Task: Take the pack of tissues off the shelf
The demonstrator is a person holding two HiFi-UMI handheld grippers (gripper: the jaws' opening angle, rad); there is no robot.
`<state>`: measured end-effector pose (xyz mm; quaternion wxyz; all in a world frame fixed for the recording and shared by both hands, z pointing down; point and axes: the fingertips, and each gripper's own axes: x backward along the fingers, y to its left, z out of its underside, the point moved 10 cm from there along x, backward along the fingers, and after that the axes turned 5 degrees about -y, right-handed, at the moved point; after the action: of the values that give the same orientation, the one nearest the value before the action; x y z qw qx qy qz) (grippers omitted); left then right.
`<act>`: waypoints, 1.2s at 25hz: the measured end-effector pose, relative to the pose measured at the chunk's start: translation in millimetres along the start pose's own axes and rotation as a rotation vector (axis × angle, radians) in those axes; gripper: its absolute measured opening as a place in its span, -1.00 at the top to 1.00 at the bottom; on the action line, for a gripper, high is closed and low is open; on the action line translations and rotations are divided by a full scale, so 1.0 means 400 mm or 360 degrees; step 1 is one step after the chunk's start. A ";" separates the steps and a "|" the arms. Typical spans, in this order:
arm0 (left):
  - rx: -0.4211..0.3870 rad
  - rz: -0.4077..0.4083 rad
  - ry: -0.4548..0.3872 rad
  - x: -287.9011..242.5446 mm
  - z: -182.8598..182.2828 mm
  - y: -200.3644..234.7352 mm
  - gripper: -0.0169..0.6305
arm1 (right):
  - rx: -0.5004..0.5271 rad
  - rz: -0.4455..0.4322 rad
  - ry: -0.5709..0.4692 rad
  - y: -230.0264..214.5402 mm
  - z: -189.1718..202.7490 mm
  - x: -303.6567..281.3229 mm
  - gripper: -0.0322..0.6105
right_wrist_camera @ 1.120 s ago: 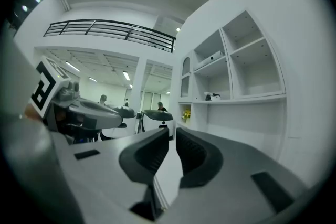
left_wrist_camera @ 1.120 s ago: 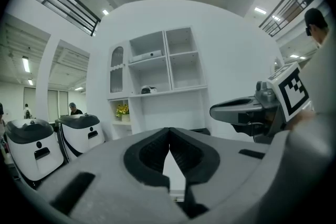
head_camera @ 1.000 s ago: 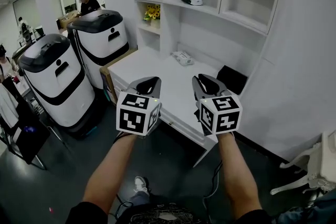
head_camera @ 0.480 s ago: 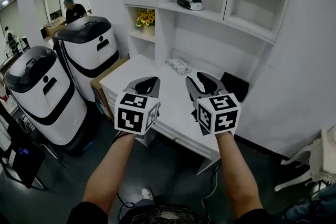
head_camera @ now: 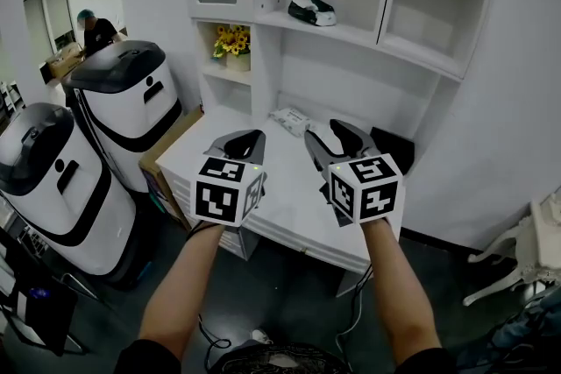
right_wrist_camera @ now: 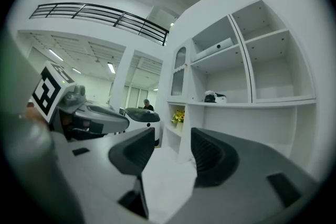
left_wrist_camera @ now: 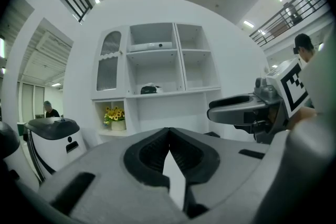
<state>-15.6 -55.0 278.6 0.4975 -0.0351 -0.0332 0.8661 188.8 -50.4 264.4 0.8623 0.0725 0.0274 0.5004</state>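
Between the ribbed dark jaws of the right gripper [head_camera: 331, 130], which have just been opening wide, sits nothing; the left gripper [head_camera: 248, 136] is closed tip to tip, empty. This looks like the approach. Just ahead of the right gripper, the soft, plastic-wrapped pack of tissues [head_camera: 289, 120] lies flat on the smooth white desk [head_camera: 289, 184] under the shelves; next, reach and straddle it.

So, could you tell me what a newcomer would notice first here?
The two marker-cubed grippers fill the foreground: left gripper shut, right gripper with empty jaws that have just been opening. Behind them stands a white shelf unit with yellow sunflowers in a left cubby and a black-and-white object on a higher shelf.
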 end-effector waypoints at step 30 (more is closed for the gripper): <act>-0.0058 0.0204 -0.0029 -0.432 0.000 0.261 0.92 | 0.0004 0.0210 -0.0013 -0.200 0.034 -0.392 0.12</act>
<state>-18.3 -256.9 273.6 0.4400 -0.0384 -0.0512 0.8957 181.3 -226.9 261.5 0.8274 0.0773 0.0195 0.5559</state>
